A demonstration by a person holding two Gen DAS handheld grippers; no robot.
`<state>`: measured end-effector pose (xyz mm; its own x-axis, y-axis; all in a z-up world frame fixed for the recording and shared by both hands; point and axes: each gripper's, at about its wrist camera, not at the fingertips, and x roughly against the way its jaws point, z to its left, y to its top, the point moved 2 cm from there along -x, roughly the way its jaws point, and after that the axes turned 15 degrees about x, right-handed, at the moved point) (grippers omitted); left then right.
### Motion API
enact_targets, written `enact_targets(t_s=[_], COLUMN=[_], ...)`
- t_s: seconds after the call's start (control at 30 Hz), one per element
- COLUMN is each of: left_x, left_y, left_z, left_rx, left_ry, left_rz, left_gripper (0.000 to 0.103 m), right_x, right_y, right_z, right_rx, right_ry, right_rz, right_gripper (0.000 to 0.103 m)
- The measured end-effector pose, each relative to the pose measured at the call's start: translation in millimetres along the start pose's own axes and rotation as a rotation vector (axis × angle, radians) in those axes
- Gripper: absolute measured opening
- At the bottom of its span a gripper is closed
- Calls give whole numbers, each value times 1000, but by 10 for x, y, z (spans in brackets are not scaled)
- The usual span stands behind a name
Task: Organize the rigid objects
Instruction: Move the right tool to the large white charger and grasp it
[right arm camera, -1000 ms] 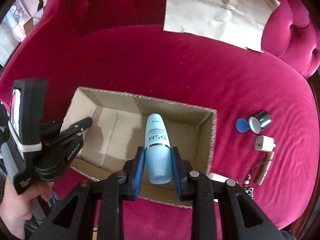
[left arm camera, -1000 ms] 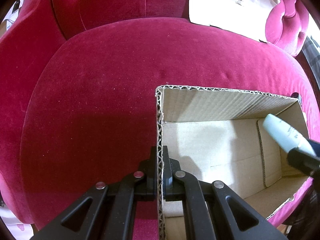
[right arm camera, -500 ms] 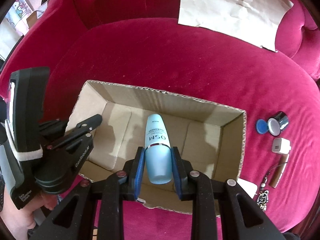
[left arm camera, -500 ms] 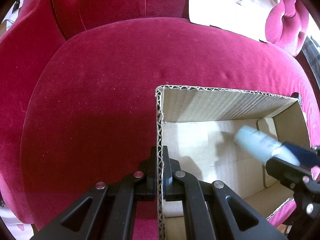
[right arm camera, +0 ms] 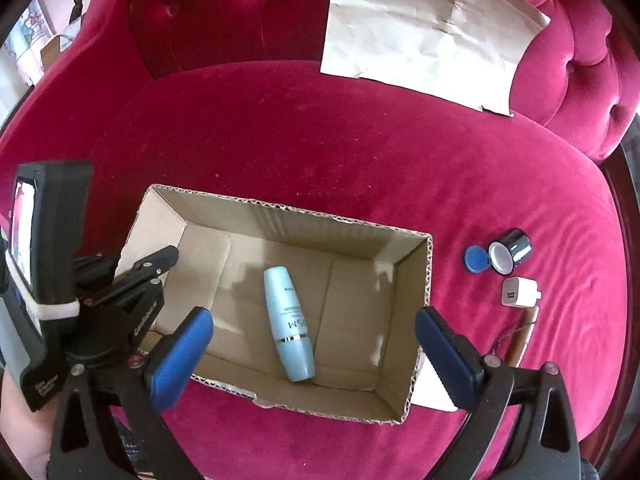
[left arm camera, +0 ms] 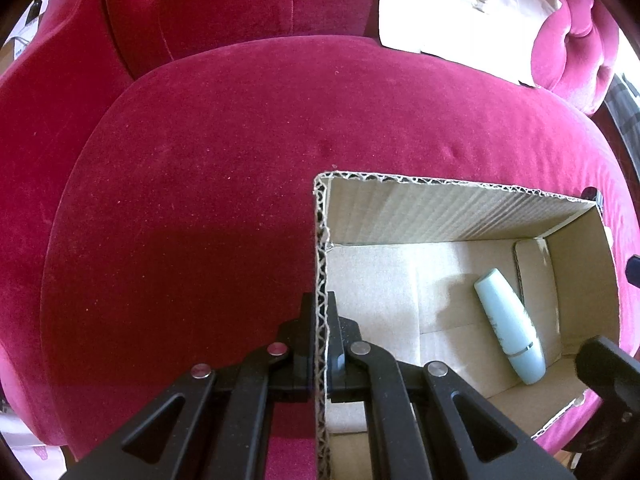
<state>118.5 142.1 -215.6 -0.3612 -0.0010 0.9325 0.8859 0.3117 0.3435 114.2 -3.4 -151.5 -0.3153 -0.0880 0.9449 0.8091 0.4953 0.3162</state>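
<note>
We keep the left hand-held gripper point(left arm camera: 320, 344) clenched on the box point(right arm camera: 280, 210) wall to steady it, while the right hand-held gripper point(right arm camera: 314, 344) has just been opening (nothing between), bottle point(right arm camera: 288, 324) lying inside.

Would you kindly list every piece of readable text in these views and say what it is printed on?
"SM", large letters on the pale blue bottle; the first letter is cut off and the small print above is unreadable.
White lettering on the left gripper body: too blurred to read.
</note>
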Motion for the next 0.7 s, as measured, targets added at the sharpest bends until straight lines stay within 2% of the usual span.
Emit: enact_targets(t_s=[0.3,0.7], left_x=[6,-7], left_y=[-4,2], left_z=[-22,-37], left_rx=[-4,-8], left_ry=[8,13], left_rz=[-2,-5], left_gripper=[3,3], right_x=[282,495], right_y=[-126,-504], right_z=[-137,-573], right_rx=[-1,-54], right_ry=[-23,-52], right_rz=[-51,-76], right_gripper=[103,103])
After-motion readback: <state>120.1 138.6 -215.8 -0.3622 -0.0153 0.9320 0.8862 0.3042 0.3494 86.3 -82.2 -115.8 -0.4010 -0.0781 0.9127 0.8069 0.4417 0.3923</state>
